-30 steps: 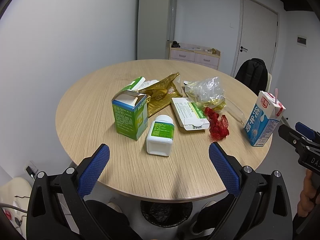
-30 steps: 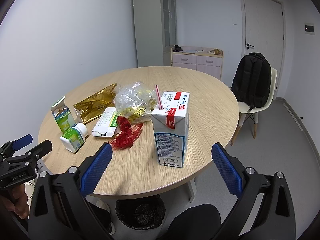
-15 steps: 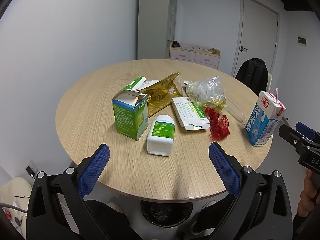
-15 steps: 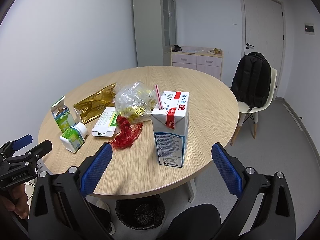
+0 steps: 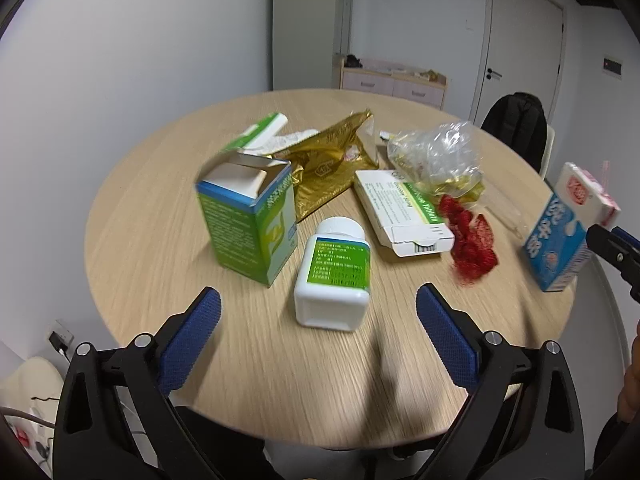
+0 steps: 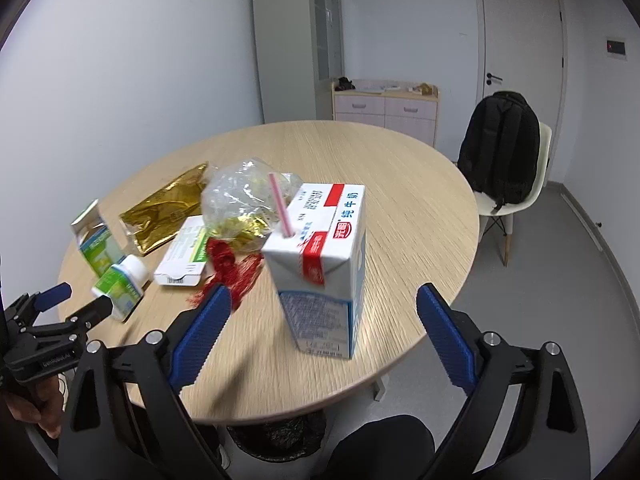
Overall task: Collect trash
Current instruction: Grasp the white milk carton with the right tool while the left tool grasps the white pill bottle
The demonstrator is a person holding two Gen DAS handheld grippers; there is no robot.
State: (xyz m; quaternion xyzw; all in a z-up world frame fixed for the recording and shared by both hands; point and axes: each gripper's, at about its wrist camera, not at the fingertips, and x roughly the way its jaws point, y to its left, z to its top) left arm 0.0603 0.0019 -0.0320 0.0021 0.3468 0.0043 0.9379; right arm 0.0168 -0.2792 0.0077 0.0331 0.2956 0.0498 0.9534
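Trash lies on a round wooden table point(image 5: 168, 256). A white pill bottle point(image 5: 334, 276) with a green label lies just ahead of my open left gripper point(image 5: 318, 340). Beside it stand an open green box point(image 5: 250, 220), a gold foil bag point(image 5: 332, 160), a flat white box point(image 5: 404, 212), a clear plastic bag point(image 5: 436, 156) and red mesh point(image 5: 472, 236). A milk carton point(image 6: 324, 272) with a pink straw stands upright between the fingers of my open right gripper point(image 6: 322, 340). The carton also shows in the left wrist view point(image 5: 564, 232).
A black-lined trash bin point(image 6: 276, 436) sits under the table's near edge. A white chair with a black backpack point(image 6: 500, 152) stands at the right. A pink drawer cabinet point(image 6: 384, 108) and a tall cupboard point(image 6: 300, 40) stand by the back wall, next to a door point(image 6: 520, 36).
Both grippers have moved forward over the table. The left one is now close to the pill bottle, the right one close around the milk carton. Both stay open.
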